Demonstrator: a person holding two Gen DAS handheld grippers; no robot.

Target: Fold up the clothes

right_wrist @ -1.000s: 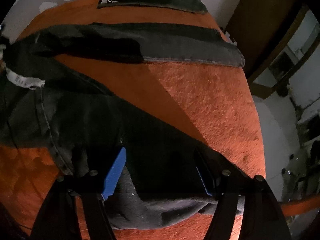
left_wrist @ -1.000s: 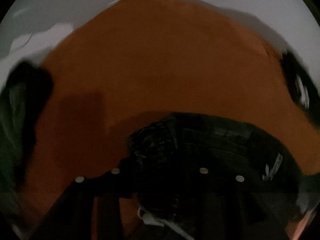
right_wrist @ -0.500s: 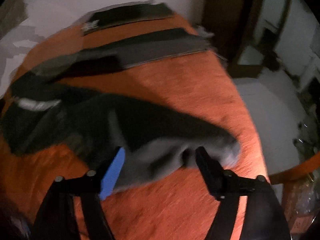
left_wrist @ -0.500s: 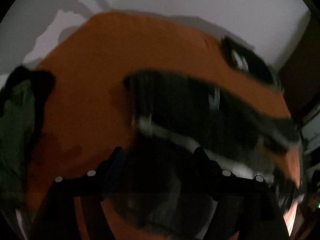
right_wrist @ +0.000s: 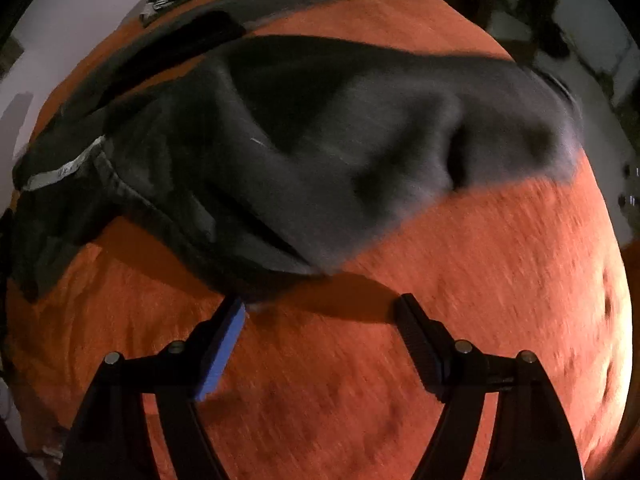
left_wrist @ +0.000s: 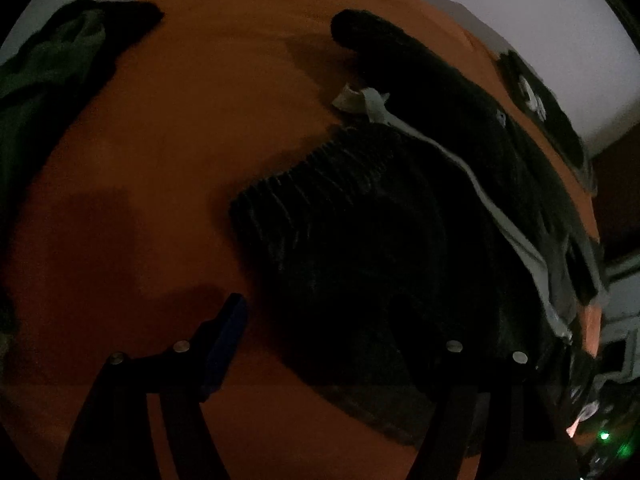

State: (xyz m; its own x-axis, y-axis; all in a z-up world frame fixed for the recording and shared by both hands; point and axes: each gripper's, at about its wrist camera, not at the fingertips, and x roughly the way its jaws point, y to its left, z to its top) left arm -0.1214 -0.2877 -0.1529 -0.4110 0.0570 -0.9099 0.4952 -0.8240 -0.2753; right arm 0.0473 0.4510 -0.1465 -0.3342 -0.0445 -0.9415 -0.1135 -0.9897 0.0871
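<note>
Here the dark trousers [right_wrist: 304, 152] lay crumpled across the orange cover [right_wrist: 500, 280], with the ribbed waistband [left_wrist: 328, 176] and a pale label [left_wrist: 360, 100] turned up toward the left wrist camera. In the right wrist view one leg [right_wrist: 460, 120] bulged in loose folds toward the cover's far right side, and its near edge stopped just beyond the fingertips.

The left gripper [left_wrist: 344, 320] stood released, its jaws having just been opening. The blue pad [left_wrist: 224, 344] sat over bare cover, while the other finger was lost against the black cloth, so the waistband lay partly between the jaws with nothing pressed on it.

The right gripper [right_wrist: 324, 316] was likewise released, jaws just opened a little wider, with only orange cover and shadow between them. Its blue pad [right_wrist: 224, 348] was just beside the trousers' near hem; whether it touched the hem I could not tell.

A green-black garment [left_wrist: 48, 72] lay bunched at the cover's far left edge. A flat dark piece with a white mark [left_wrist: 536, 96] lay along the far right edge.
</note>
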